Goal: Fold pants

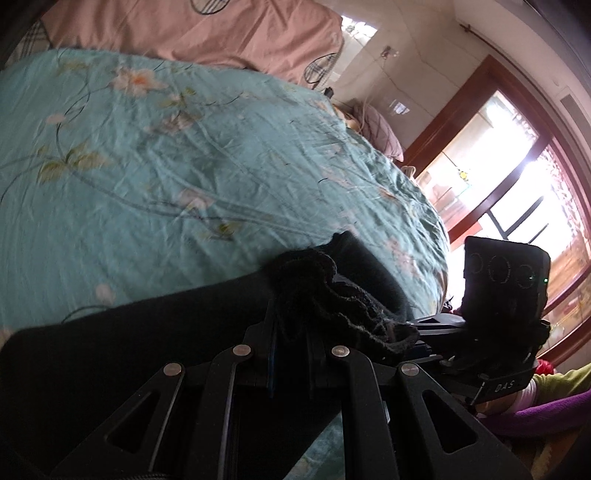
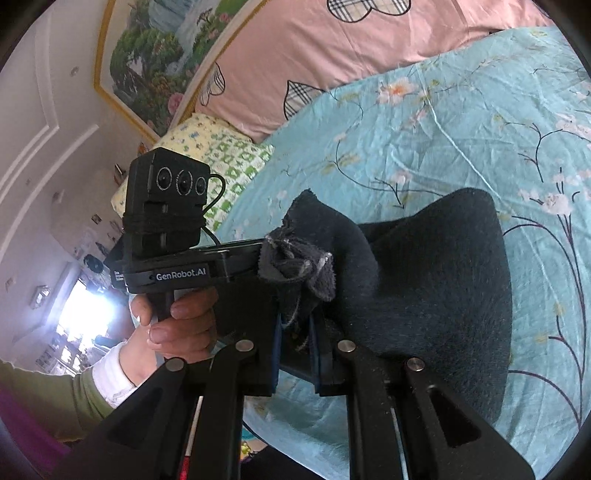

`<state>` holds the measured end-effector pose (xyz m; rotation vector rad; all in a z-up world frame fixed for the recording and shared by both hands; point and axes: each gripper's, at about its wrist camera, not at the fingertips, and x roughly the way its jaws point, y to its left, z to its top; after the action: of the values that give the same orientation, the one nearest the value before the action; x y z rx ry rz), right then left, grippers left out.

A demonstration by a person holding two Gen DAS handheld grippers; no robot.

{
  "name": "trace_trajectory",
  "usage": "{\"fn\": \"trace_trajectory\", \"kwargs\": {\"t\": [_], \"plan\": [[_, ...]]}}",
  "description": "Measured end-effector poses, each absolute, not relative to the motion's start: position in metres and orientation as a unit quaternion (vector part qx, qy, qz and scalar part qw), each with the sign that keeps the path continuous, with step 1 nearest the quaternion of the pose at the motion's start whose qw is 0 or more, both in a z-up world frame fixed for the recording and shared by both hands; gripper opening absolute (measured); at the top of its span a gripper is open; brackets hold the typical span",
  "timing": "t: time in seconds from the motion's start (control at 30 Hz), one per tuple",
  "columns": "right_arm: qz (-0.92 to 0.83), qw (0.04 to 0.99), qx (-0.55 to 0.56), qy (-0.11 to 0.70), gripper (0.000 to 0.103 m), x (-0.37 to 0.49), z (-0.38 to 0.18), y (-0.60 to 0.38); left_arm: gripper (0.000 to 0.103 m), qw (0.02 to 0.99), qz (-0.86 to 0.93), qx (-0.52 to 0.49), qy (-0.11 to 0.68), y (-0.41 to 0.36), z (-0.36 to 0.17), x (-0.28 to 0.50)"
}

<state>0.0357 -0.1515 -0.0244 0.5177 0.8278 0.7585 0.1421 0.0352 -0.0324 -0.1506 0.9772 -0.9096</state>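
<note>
Black fleece pants (image 1: 122, 354) lie over the near edge of a bed with a teal floral sheet (image 1: 184, 166). My left gripper (image 1: 291, 321) is shut on a bunched edge of the pants (image 1: 332, 295) and holds it just above the sheet. My right gripper (image 2: 295, 325) is shut on the pants (image 2: 436, 280) too, on a bunched edge with grey lining (image 2: 295, 262). The two grippers are close together: the right gripper shows at the right in the left wrist view (image 1: 417, 328), and the left gripper shows at the left in the right wrist view (image 2: 243, 254). The fingertips are buried in cloth.
A pink quilt (image 1: 207, 33) lies along the far side of the bed. A yellow-green pillow (image 2: 218, 158) sits at the bed's head below a framed painting (image 2: 166, 51). A window with a red-brown frame (image 1: 491, 206) is beyond the bed. The teal sheet (image 2: 461, 129) spreads beyond the pants.
</note>
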Motion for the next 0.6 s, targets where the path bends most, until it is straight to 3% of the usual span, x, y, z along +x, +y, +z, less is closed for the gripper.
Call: {"fn": "trace_trajectory", "kwargs": {"t": [0.33,0.6], "plan": [[0.344,0.819,0.182,0.421,0.017,0.038,-0.03,-0.13,0.01,0.784,-0.393,-0.082,0.473,0.05,-0.052,0.137],[0.352,0.815,0.168,0.429,0.038,0.034,-0.027,-0.118,0.013,0.806,-0.338,-0.112,0.473,0.078,-0.054,0.125]]}}
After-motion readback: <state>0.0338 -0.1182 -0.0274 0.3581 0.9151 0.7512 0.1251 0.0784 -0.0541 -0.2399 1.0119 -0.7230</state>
